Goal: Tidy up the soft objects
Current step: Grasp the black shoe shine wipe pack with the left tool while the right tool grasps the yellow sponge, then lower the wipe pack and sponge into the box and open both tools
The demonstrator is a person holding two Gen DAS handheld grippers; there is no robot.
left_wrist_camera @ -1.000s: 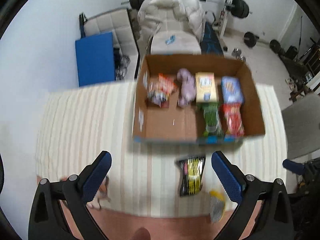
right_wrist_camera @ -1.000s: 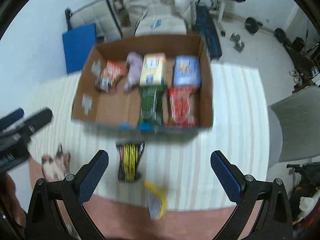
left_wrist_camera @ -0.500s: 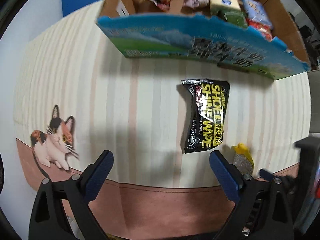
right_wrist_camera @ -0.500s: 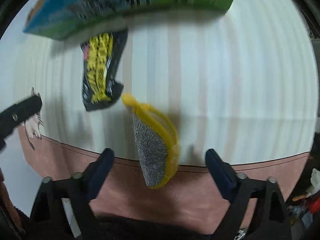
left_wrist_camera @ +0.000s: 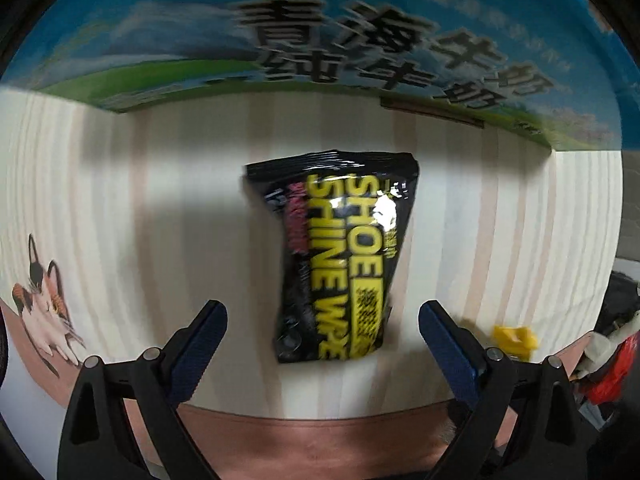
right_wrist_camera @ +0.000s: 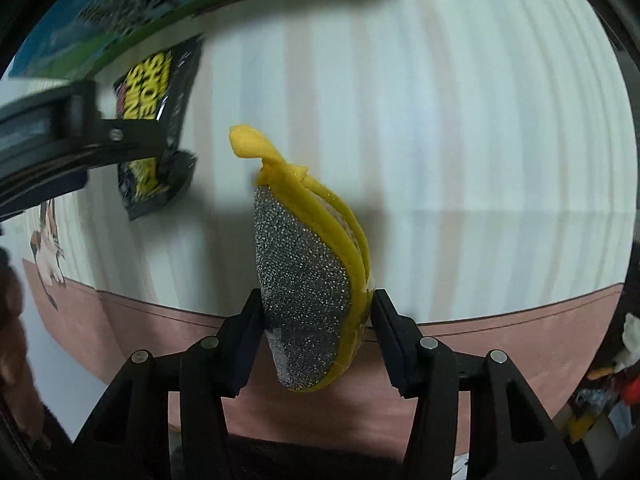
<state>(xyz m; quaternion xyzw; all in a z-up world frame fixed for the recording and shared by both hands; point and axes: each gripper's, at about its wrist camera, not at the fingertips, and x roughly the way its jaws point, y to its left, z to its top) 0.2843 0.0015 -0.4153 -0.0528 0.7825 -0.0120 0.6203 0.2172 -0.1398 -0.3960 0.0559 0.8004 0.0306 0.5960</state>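
Right gripper (right_wrist_camera: 316,320) jaws clamped on the sponge (right_wrist_camera: 310,280), pads pressing both its sides. Sponge: silver-grey glittery face, yellow rim, yellow loop at its far tip pointing to 11 o'clock. It stands on edge, tilted, near the front edge of the table. Whether it touches the cloth cannot be told.

Left gripper (left_wrist_camera: 322,340) jaws spread wide, holding nothing. The wipes pack (left_wrist_camera: 340,256) lies flat on the tablecloth (left_wrist_camera: 500,220) between and beyond the blue pads (left_wrist_camera: 202,344), apart from both. Pack: black glossy pouch, big yellow letters "SHOE SHINE WIPE", crinkled top seal at 12 o'clock, a glare spot on it.

Box (left_wrist_camera: 320,40) at 12 o'clock of the pack, near it; only its outer wall shows, printed blue sky, green grass, dark Chinese letters, blurred. Contents hidden from here.

Tablecloth is cream with pale stripes, a brown band along the near edge, and a cat picture (left_wrist_camera: 44,316) at 9 o'clock in the left view. A yellow bit of the sponge shows at 4 o'clock there, behind the right pad.

In the right view the left gripper crosses at 9 o'clock, covering part of the pack.
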